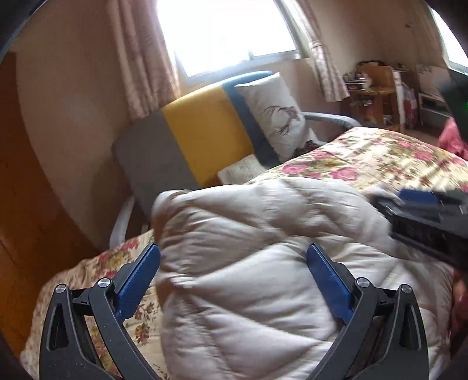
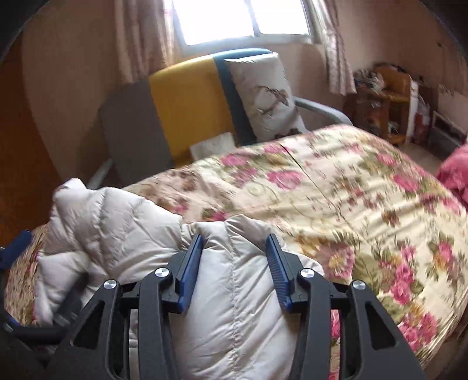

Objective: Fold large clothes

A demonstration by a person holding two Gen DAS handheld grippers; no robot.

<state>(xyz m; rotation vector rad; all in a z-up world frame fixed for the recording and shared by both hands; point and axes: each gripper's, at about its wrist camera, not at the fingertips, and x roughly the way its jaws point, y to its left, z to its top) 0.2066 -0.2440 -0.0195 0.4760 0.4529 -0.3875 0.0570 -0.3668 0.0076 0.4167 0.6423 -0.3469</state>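
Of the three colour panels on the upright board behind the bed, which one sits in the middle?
The yellow panel. A grey panel flanks it on the left and a narrow blue strip on the right, next to the white pillow.

Puffy jacket blocks front, floral bedspread open

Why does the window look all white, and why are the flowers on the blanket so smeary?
Left wrist view: the window is blown out by daylight, so nothing outside shows; the white puffy jacket and floral blanket are smeared by motion blur. Right wrist view: same white glare at the window, blurry blanket flowers, and the fisheye lens bends the room's edges round.
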